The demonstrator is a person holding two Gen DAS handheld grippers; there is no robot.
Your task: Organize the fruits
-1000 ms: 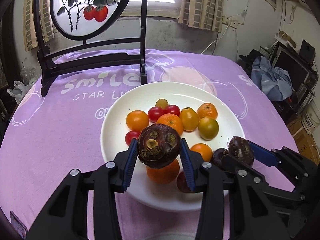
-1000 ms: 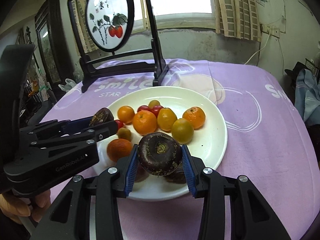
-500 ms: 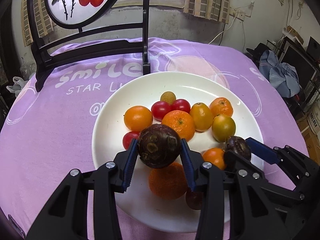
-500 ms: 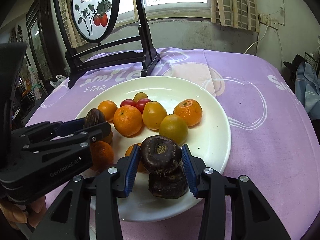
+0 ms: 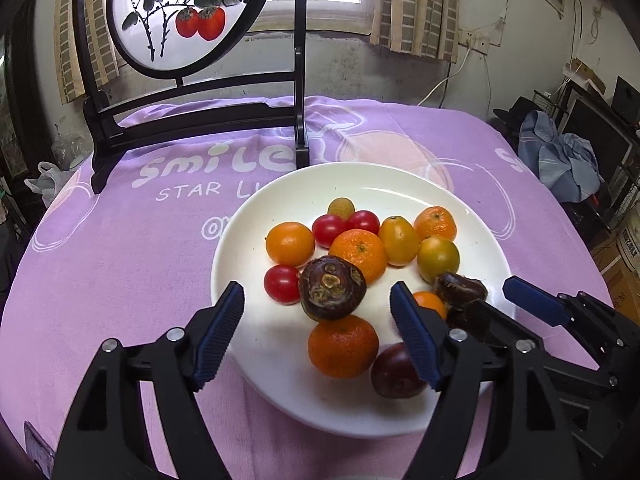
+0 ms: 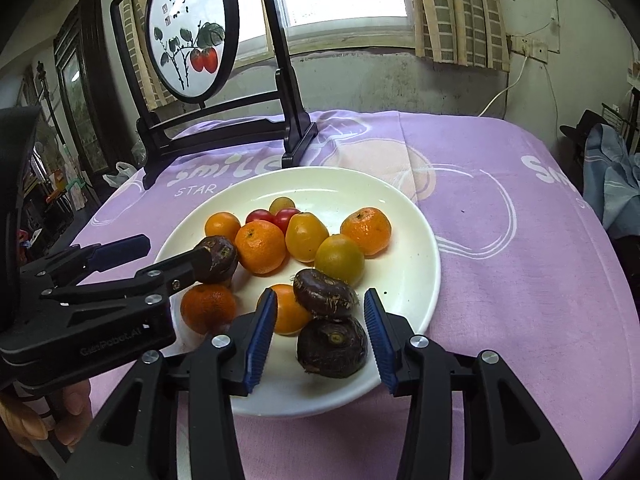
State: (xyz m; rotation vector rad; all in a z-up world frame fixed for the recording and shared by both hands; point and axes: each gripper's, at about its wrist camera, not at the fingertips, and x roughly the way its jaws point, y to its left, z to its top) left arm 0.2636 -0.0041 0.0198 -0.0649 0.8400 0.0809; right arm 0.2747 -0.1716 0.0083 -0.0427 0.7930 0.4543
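Left wrist view, left hand-held gripper (image 5: 318, 334): low over the near rim of the white plate (image 5: 400, 184), jaws spread wide and gripping nothing.
Left wrist view, dark water chestnut (image 5: 332, 293): free between the blue pads, resting on a mandarin (image 5: 343, 346) in the plate.
Left wrist view, other fruit: mandarins and red cherry tomatoes (image 5: 346, 224) clustered mid-plate; a dark purple fruit (image 5: 394, 370) is partly hidden behind the right finger.
Left wrist view, right hand-held gripper (image 5: 490, 300): enters from the right edge, body cut off.

Right wrist view, right hand-held gripper (image 6: 320, 330): low at the plate's near edge, jaws wide, holding nothing.
Right wrist view, second water chestnut (image 6: 325, 294): tilted on top of a third water chestnut (image 6: 332, 347), between the pads; whether a pad touches it is unclear.
Right wrist view, left hand-held gripper: reaches in from the left; one finger covers part of the first water chestnut.
Right wrist view, surface (image 6: 520, 280): purple printed cloth; a framed persimmon painting (image 6: 188, 36) stands behind the plate.
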